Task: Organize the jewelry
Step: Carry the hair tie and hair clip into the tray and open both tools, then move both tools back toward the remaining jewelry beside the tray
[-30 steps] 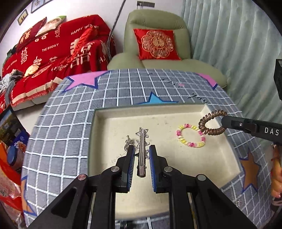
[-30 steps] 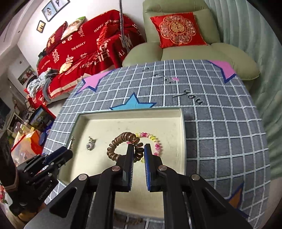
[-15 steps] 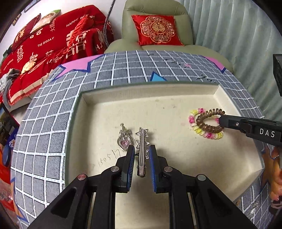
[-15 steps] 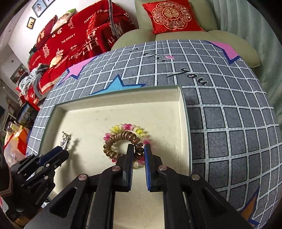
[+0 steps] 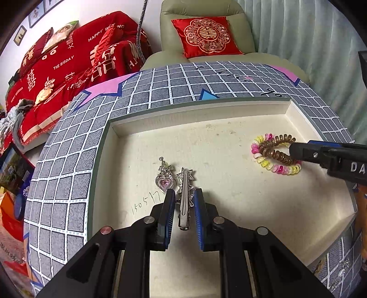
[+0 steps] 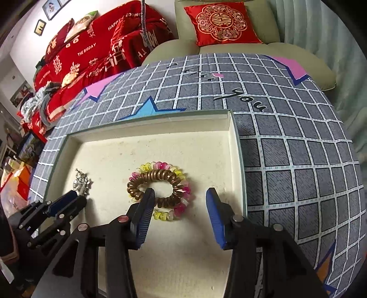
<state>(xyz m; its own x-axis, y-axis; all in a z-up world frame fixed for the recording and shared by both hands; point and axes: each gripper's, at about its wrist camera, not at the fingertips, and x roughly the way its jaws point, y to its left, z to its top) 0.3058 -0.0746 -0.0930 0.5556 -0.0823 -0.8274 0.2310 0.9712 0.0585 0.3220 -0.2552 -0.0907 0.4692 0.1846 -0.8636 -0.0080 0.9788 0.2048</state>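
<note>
While the left gripper (image 5: pixel 182 201) keeps its jaws clenched on a silver hair clip (image 5: pixel 184 199), the clip's star-decorated end points forward over the floor of the cream tray (image 5: pixel 206 119); just beside that end, on its left, a heart-shaped pendant (image 5: pixel 164 181) with a pink stone lies flat on the tray floor; whether pendant and clip touch cannot be told. The right gripper (image 6: pixel 180 204) has just been opening its jaws, which now stand released and well apart; the brown spiral hair tie (image 6: pixel 156 181) lies on the tray floor on top of a pink-and-yellow spiral hair tie (image 6: pixel 177 207), both near the tray's right wall; the left fingertip (image 6: pixel 149 197) overlaps the brown coil's near edge, though contact is unclear, and the right one stands clear of both ties. Both ties are free of any grip. The tray rests on a desk covered by a grey grid-patterned cloth (image 6: pixel 286 149) with pink and blue star shapes; behind it stand a pale green armchair (image 5: pixel 201 13) with a red cushion (image 5: pixel 206 36) and a sofa under a red blanket (image 5: pixel 68 64).
</note>
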